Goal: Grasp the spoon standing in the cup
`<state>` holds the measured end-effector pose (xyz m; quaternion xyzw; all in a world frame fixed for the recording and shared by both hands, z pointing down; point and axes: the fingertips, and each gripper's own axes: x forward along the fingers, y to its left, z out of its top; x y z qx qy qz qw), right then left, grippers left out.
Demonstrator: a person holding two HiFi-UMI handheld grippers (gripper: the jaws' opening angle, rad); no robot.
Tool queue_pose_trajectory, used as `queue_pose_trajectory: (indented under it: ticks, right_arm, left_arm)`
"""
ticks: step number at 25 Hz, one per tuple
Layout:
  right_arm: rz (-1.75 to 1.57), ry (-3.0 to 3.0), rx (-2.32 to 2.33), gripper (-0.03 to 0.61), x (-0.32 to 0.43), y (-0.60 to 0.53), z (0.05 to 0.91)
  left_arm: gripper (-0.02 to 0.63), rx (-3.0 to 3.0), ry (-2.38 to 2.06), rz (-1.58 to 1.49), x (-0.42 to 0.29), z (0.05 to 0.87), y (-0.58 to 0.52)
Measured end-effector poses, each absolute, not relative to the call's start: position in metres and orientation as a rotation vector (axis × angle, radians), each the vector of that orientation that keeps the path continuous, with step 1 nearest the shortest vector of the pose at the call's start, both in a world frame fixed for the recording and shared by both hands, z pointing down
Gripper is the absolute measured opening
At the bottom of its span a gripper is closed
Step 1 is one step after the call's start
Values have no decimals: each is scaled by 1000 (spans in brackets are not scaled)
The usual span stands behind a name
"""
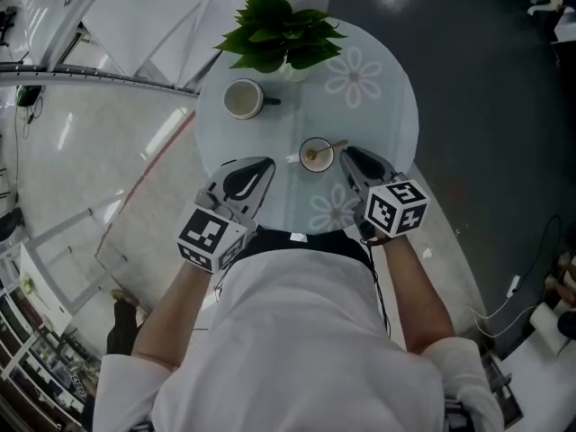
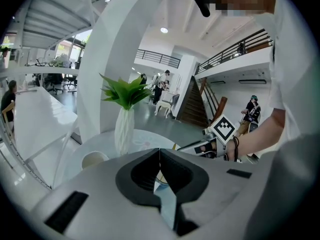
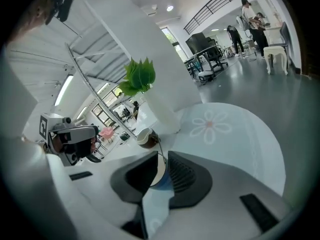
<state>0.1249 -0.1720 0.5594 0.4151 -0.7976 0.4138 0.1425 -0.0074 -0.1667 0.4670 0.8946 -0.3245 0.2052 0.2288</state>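
Head view: dim, flat overhead light. Glare spots on the dark floor [image 1: 486, 97]; the pale counter [image 1: 387, 124] reads brightest, shadows faint. Both gripper views: strong fisheye, black vignette at the corners, straight lines bowed near the edges. Left gripper view is brighter, ceiling lamp [image 2: 164, 30] blown out. Near fingers [image 2: 145, 173] soft; the background is sharper.

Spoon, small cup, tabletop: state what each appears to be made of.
Spoon: slim golden-brown handle, likely wood or brass-toned metal; too small to settle.
Small cup: white with a smooth rim, probably glazed ceramic.
Tabletop: pale and glossy with printed white flowers; looks like frosted glass or a coated surface.
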Motion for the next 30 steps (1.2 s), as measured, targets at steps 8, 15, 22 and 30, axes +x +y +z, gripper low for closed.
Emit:
queue_pose_trajectory:
  ticks: [8, 15, 22, 30]
  right_arm:
    - [1201, -2316, 1151, 107, 117, -179, 564]
    - [1182, -2325, 1150, 107, 110, -185, 563]
    - [1160, -2296, 1178, 73, 110, -186, 566]
    - [1123, -2282, 1207, 37, 108, -186, 562]
  left_arm:
    - [21, 2446, -908, 565, -6, 470, -166]
    - [21, 2442, -914, 562, -8, 470, -164]
    - [21, 2445, -928, 555, -15, 468, -160]
    - [21, 2457, -925, 538, -20, 465, -153]
